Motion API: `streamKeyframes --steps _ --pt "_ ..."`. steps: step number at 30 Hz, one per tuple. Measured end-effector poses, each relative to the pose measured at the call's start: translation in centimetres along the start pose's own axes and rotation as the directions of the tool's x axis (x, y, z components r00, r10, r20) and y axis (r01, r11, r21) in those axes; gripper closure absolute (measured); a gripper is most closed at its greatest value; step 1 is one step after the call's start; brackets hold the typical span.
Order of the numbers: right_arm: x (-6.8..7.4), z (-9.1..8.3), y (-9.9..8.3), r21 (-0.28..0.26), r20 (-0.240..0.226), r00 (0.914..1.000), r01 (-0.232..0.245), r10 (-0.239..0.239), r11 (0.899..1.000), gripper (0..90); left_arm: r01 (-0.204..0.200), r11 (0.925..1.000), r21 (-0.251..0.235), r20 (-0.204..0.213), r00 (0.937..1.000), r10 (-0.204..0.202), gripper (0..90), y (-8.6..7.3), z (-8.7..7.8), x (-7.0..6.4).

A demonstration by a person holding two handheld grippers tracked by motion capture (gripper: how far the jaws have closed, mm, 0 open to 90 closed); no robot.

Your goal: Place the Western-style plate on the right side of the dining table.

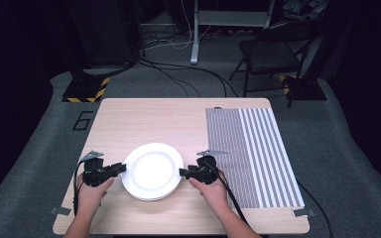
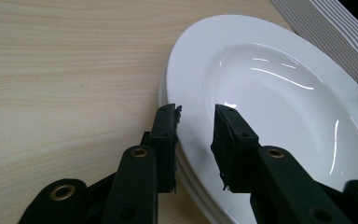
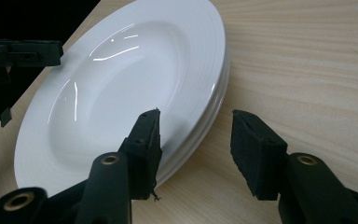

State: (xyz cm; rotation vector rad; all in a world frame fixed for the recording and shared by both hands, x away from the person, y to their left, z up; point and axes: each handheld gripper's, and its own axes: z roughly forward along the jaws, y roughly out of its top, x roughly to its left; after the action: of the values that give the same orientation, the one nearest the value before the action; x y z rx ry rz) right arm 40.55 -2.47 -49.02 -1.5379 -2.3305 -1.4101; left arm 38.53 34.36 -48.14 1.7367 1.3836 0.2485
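A stack of white deep plates sits on the wooden table near its front edge. My left gripper is at the stack's left rim and stands open. In the left gripper view its jaws straddle the top plate's rim, one jaw outside the edge and one over the plate. My right gripper is at the right rim, also open. In the right gripper view its jaws sit astride the edge of the stack, with the gap wider than the rim.
A grey-and-white striped placemat covers the right side of the table. Beyond the table stand a folding chair, a desk leg and cables on the floor.
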Motion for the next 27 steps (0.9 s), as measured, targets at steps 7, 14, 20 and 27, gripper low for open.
streamKeyframes --steps 7,14,20,27 --pt "0.4 0.8 -0.1 -0.004 -0.013 0.9996 -0.027 0.027 1.0 51.0 -0.001 1.0 0.0 0.001 1.0 0.001 70.1 0.0 0.0 0.0" --pt "0.9 0.6 0.4 -0.025 -0.017 0.9993 -0.034 0.033 0.999 53.8 0.001 0.9999 0.013 -0.004 1.0 -0.001 70.7 -0.1 0.2 0.0" --pt "0.3 0.5 0.5 -0.021 -0.055 0.9945 -0.09 0.089 0.996 55.6 0.002 0.9999 0.017 -0.008 1.0 -0.002 71.0 -0.1 0.3 0.0" --pt "-0.6 0.1 0.6 -0.001 -0.109 0.9806 -0.164 0.163 0.986 64.8 -0.003 0.9999 0.011 -0.006 1.0 0.003 71.8 -0.1 0.3 0.2"
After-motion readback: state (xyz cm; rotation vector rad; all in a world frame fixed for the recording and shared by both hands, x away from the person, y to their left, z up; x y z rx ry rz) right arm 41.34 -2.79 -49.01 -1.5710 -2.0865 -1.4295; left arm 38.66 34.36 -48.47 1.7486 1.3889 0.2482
